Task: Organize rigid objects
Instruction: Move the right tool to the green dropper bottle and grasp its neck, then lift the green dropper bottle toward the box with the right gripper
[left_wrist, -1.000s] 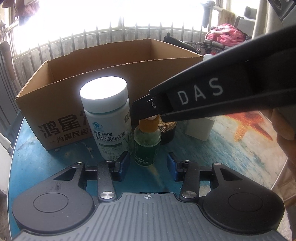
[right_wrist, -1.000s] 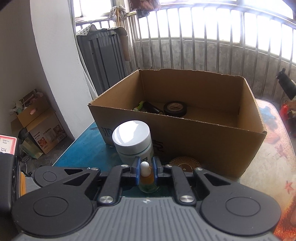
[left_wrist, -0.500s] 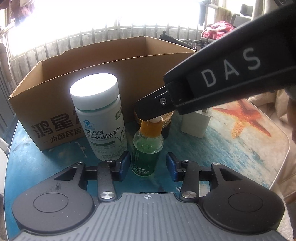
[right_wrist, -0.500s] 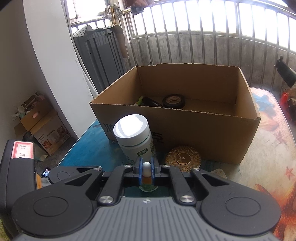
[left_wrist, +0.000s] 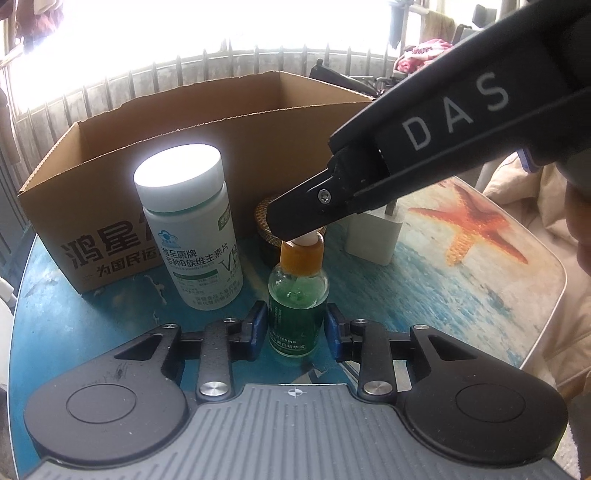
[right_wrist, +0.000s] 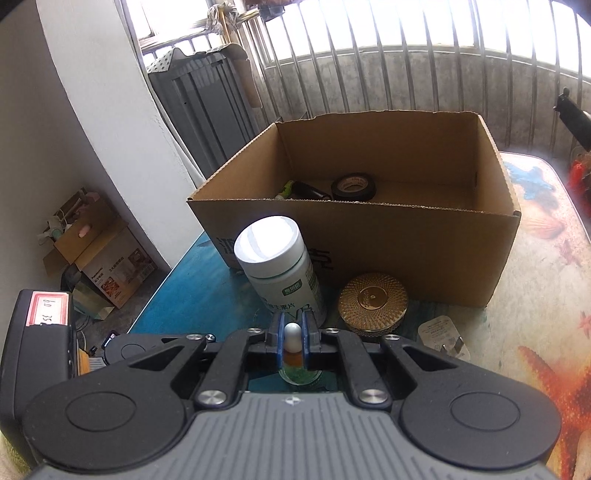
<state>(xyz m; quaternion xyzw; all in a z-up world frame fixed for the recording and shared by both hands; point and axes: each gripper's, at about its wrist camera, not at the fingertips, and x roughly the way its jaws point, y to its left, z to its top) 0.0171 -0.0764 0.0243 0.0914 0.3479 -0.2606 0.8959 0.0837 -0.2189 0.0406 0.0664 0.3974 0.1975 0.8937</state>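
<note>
A small green dropper bottle (left_wrist: 297, 295) with an orange collar and white bulb stands on the blue table. My right gripper (right_wrist: 293, 341) is shut on its white bulb (right_wrist: 292, 335) from above; its fingers also show in the left wrist view (left_wrist: 295, 218). My left gripper (left_wrist: 294, 325) is open, with its blue pads on either side of the bottle's base, not touching it. A white vitamin bottle (left_wrist: 188, 225) stands just left of it. An open cardboard box (right_wrist: 369, 236) stands behind, holding a black tape roll (right_wrist: 353, 186) and a dark tube.
A round gold-lidded jar (right_wrist: 373, 301) sits in front of the box, right of the vitamin bottle. A white charger plug (left_wrist: 375, 232) lies further right. The table edge (right_wrist: 159, 288) drops off at the left toward boxes on the floor.
The left gripper has moved closer, so the green bottle now stands between its open pads. The right gripper stays shut on the bulb and has tilted to look further down.
</note>
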